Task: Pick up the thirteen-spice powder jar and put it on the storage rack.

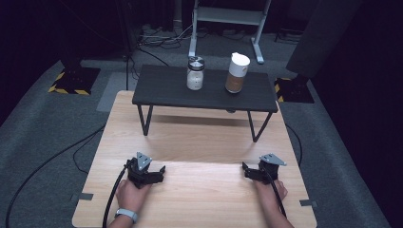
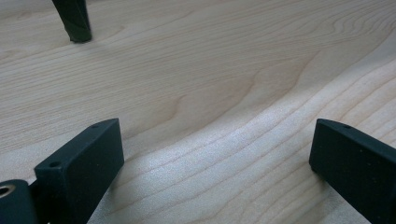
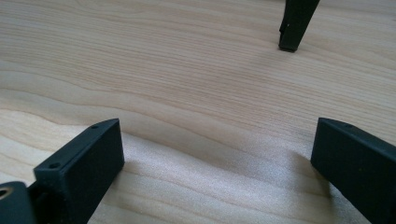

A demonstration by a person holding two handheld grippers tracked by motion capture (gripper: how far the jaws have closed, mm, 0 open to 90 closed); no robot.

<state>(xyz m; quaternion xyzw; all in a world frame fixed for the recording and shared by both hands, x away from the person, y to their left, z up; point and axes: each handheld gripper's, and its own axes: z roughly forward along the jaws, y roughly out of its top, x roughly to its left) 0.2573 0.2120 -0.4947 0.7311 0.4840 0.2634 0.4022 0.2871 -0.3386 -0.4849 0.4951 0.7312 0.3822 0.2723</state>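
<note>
- Left gripper rests low on the wooden desk, near the front edge, left side; held by the person's left hand, which wears a pale wristband.
- Fingers of the left gripper spread wide, nothing between them; in the left gripper view the two black fingers stand far apart over bare wood grain.
- Right gripper also low on the desk, front right, held by the right hand. Fingers likewise wide apart and empty; the right gripper view shows the fingers on either side of plain wood.
- Both grippers point inward, toward each other, well apart.
- A cable trails from the left gripper toward the person.
- A low black shelf on thin legs stands at the far half of the desk. One leg foot shows in the left gripper view, another in the right gripper view.
- On the shelf: a clear jar with a metallic lid, white contents, near the middle; just to its right a brown-filled container with a white lid. Both upright, apart from one another, far from either gripper.
- Grey carpet floor around the desk.
</note>
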